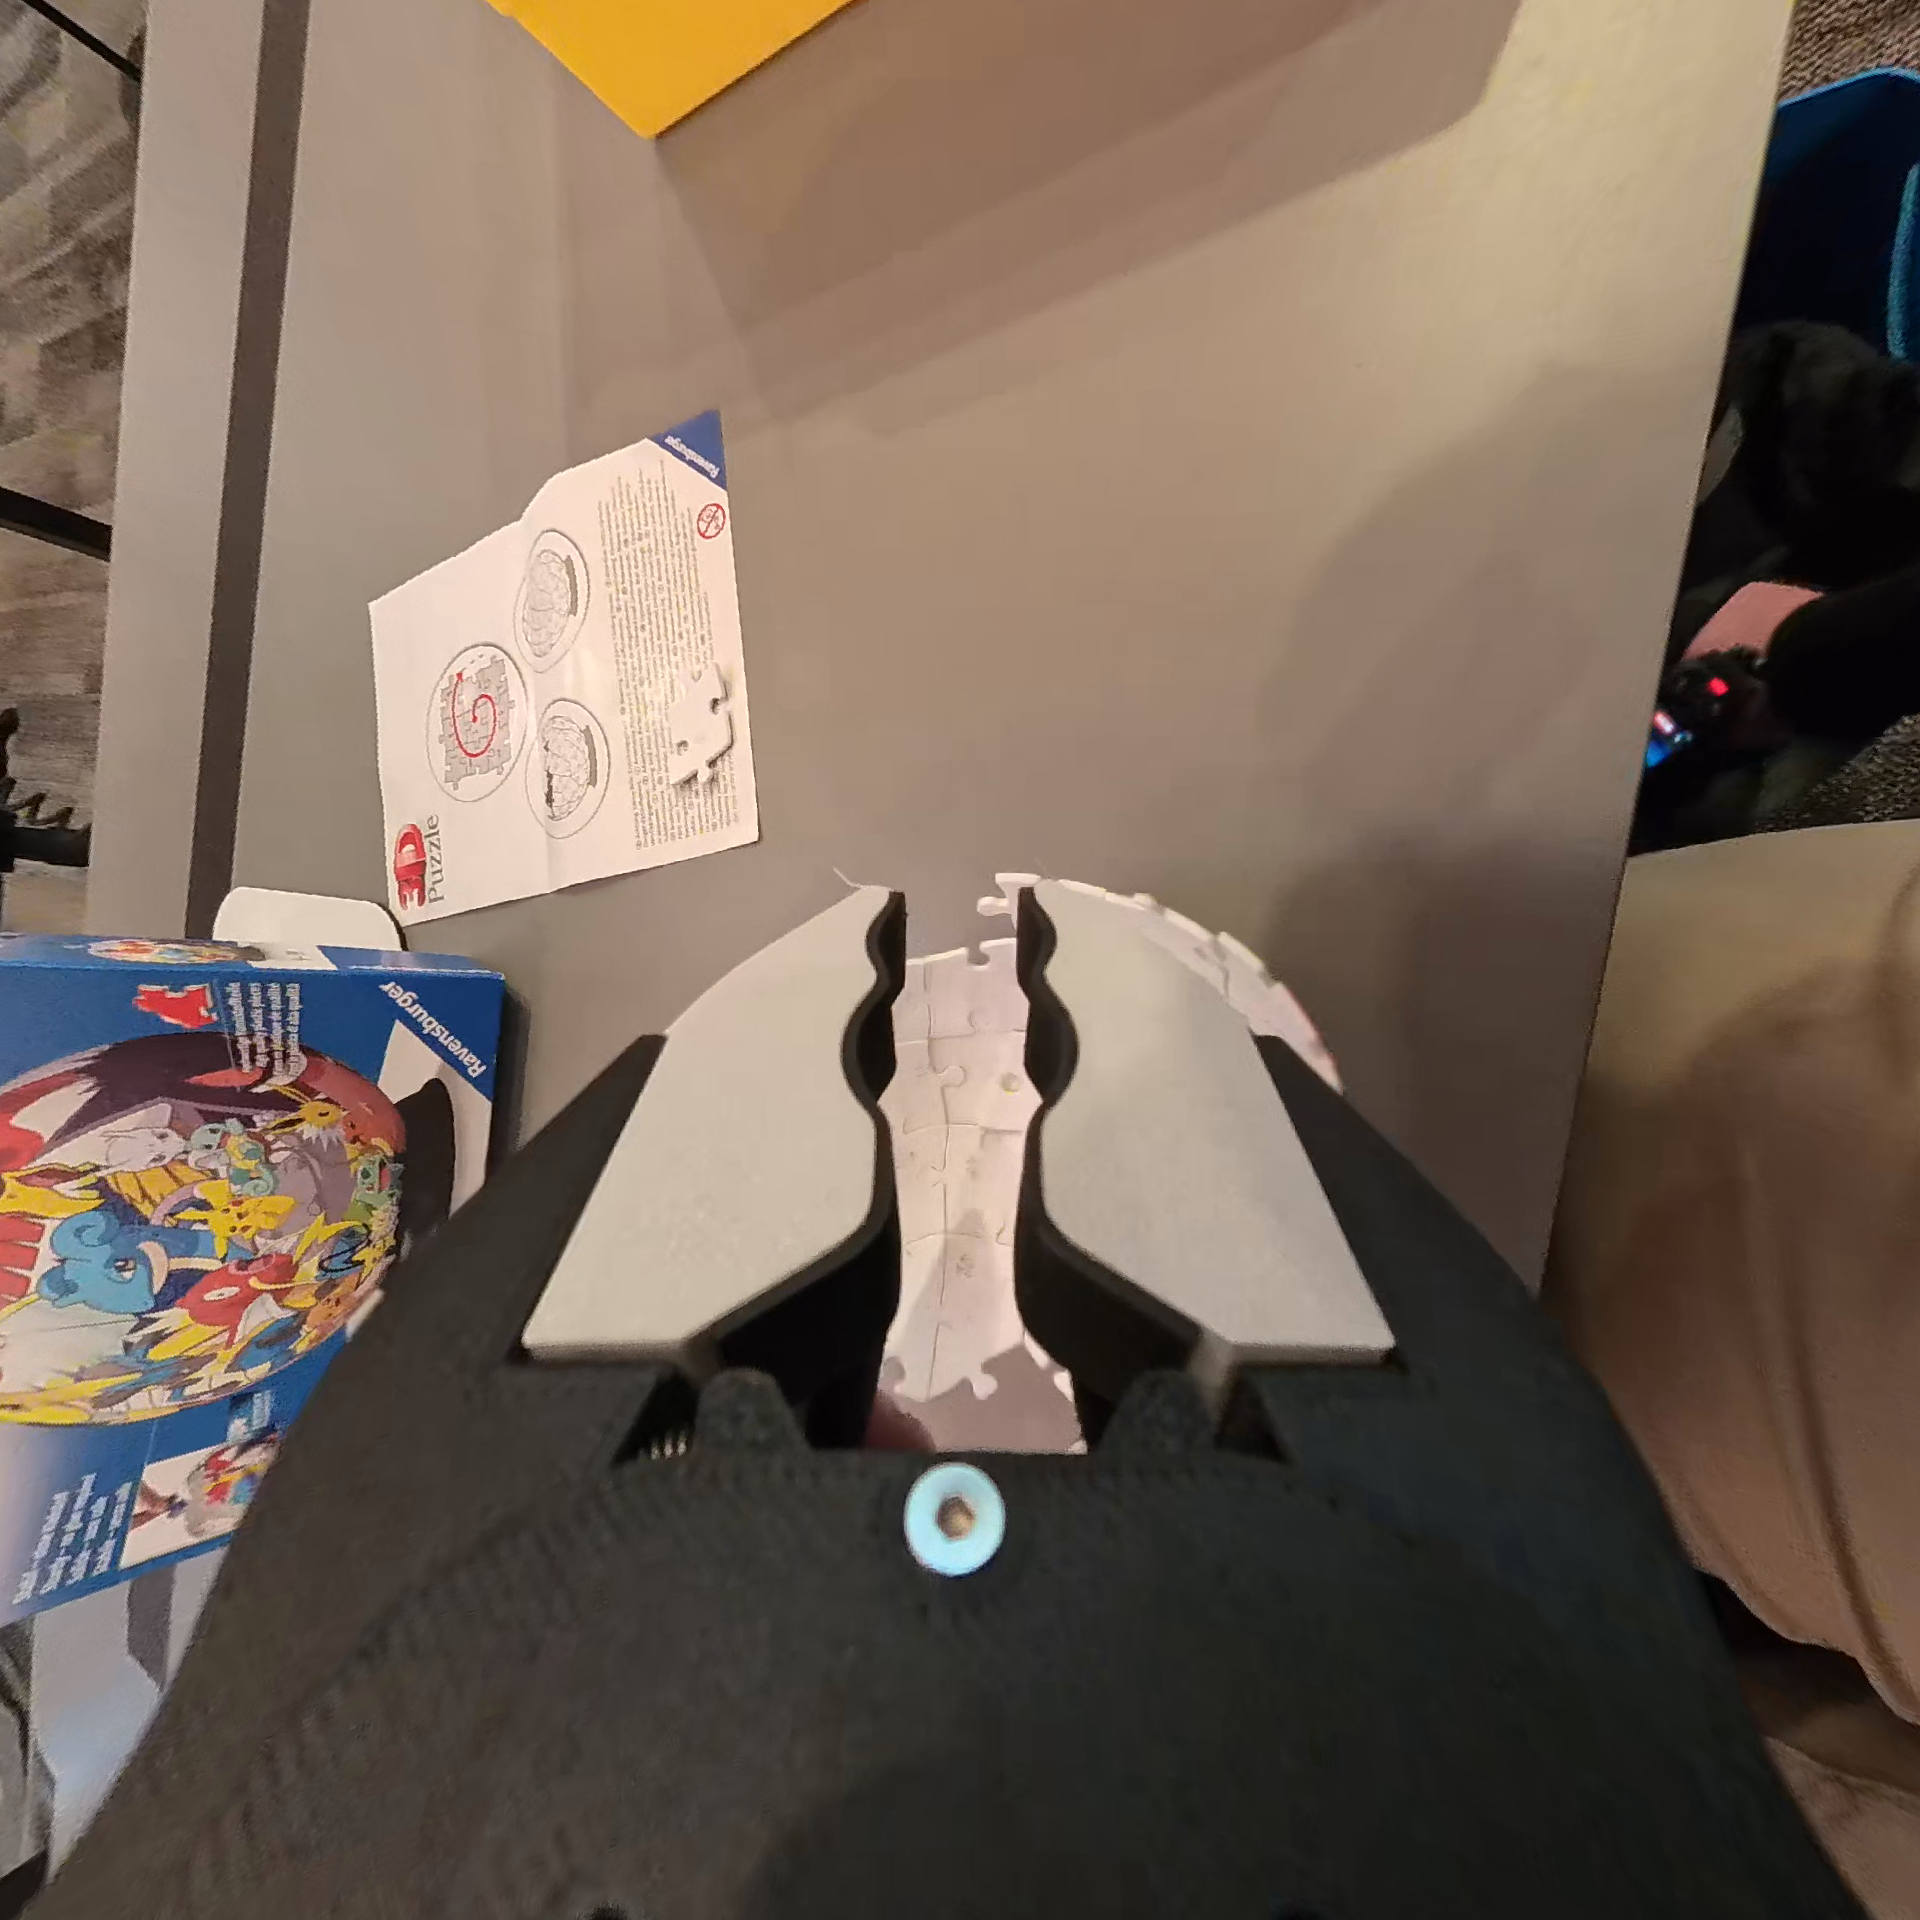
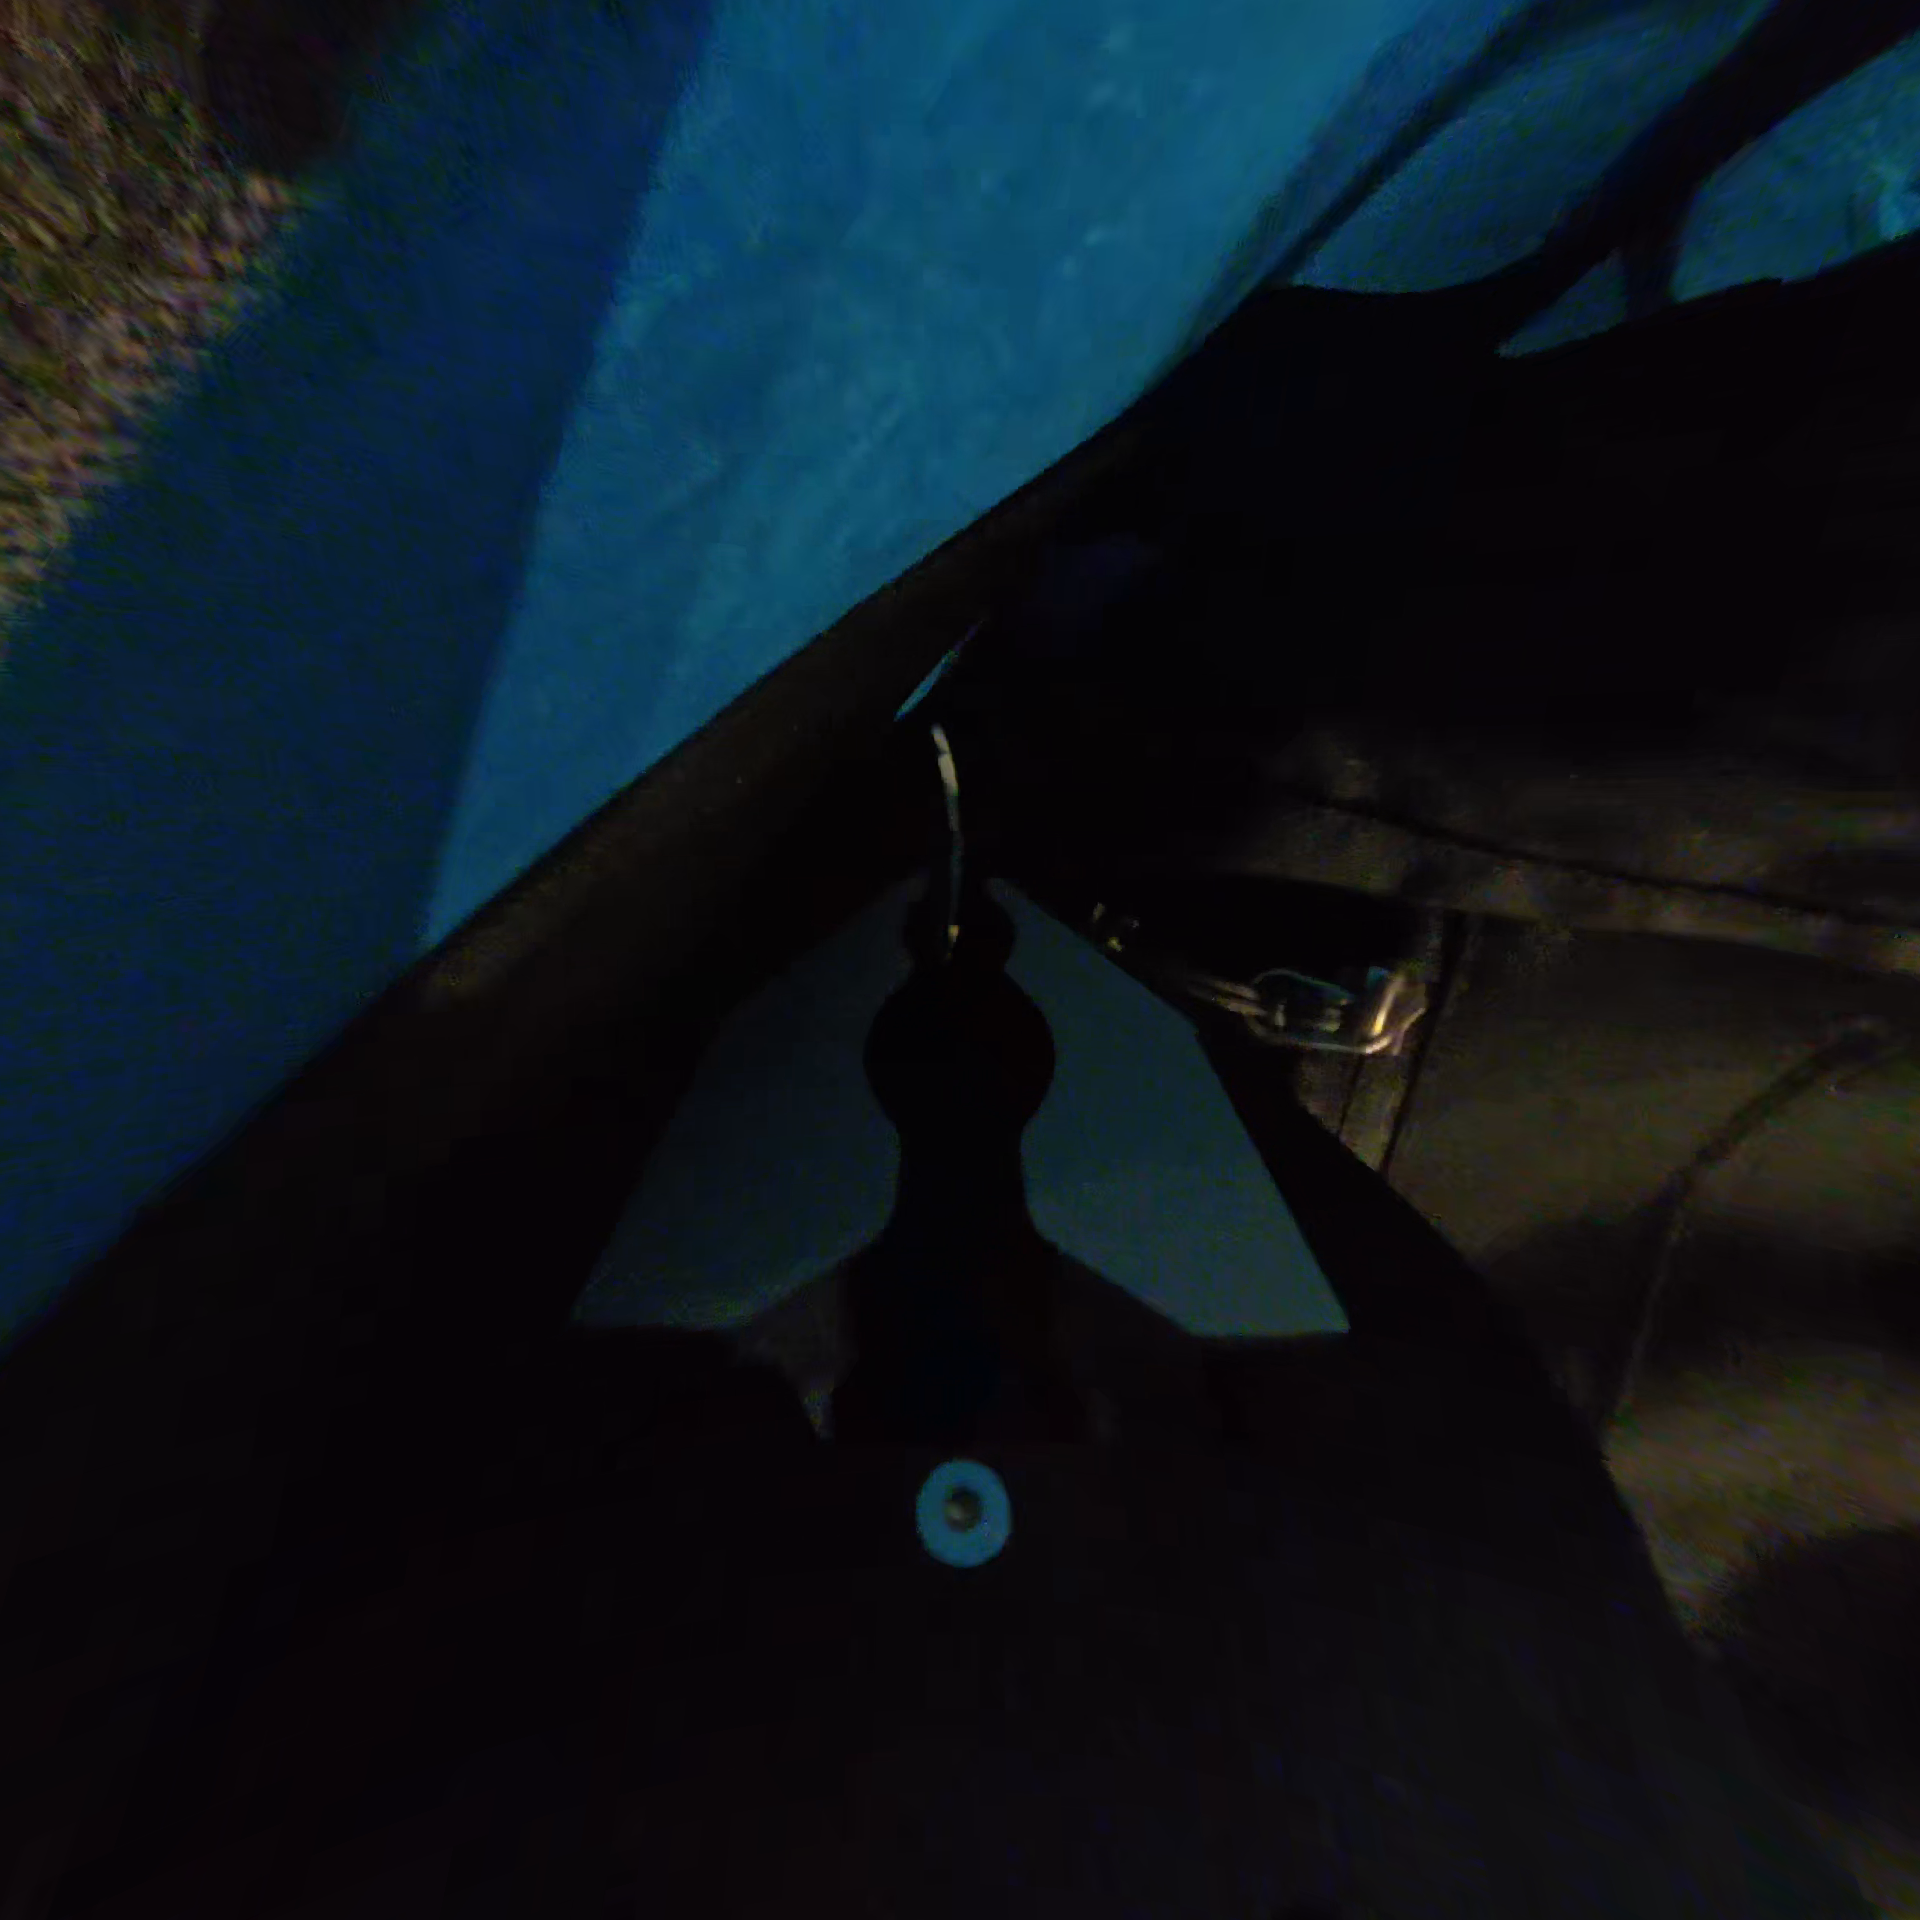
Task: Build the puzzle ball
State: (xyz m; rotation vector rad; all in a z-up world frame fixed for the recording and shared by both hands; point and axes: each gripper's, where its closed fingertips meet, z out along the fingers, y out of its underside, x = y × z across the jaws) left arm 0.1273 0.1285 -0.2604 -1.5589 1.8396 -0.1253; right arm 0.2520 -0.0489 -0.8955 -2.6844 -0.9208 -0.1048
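Left gripper [image 1: 961, 914]: jaws pinching curved white puzzle shell [image 1: 961, 1132] between them. Loose piece [image 1: 707, 727] on instruction sheet [image 1: 566, 675], ahead-left of jaws. Right gripper [image 2: 961, 914]: jaws nearly together on thin pale sliver [image 2: 948, 800], identity unclear. Advice: grip gently, keep shell steady.

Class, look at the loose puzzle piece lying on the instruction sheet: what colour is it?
White, plain side up: the loose puzzle piece on the instruction sheet shows best in the left wrist view.

A grey table [image 1: 1143, 520] carries an instruction sheet [image 1: 566, 675], puzzle box [image 1: 208, 1195] and yellow sheet [image 1: 665, 52].
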